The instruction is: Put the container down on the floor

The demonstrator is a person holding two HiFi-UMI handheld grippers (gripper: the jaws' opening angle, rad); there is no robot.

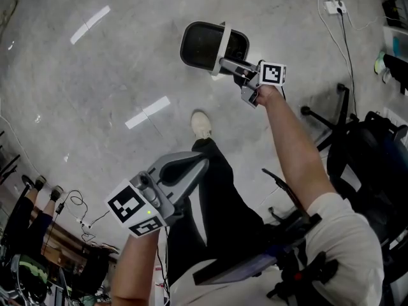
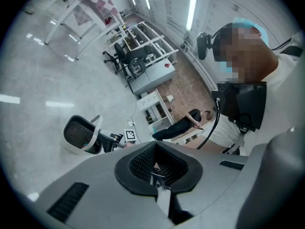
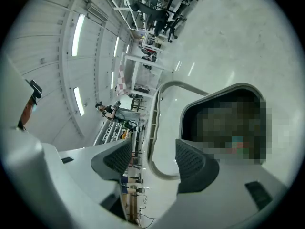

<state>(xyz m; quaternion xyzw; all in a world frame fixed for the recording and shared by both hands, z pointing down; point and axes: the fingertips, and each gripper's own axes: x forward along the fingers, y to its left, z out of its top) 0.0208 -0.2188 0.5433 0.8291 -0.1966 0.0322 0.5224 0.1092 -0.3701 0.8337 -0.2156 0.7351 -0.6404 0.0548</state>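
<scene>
The container point(image 1: 203, 45) is a white bin with a dark inside and a white hoop handle point(image 1: 222, 46); it rests on the grey floor. My right gripper point(image 1: 224, 62) is at the handle, its jaws standing apart. In the right gripper view the handle point(image 3: 153, 128) runs between the two pads point(image 3: 193, 159) and neither pad presses on it; the bin's rim point(image 3: 209, 95) lies just beyond. My left gripper point(image 1: 201, 161) hangs over my leg, away from the bin, its pads point(image 2: 143, 162) together with nothing in them. The left gripper view shows the bin point(image 2: 78, 132) farther off.
My shoe point(image 1: 201, 125) stands on the floor just short of the bin. A black office chair point(image 1: 357, 145) is at the right, and a power strip with a cable point(image 1: 333, 6) lies at the upper right. Another person point(image 1: 25, 215) sits at the lower left.
</scene>
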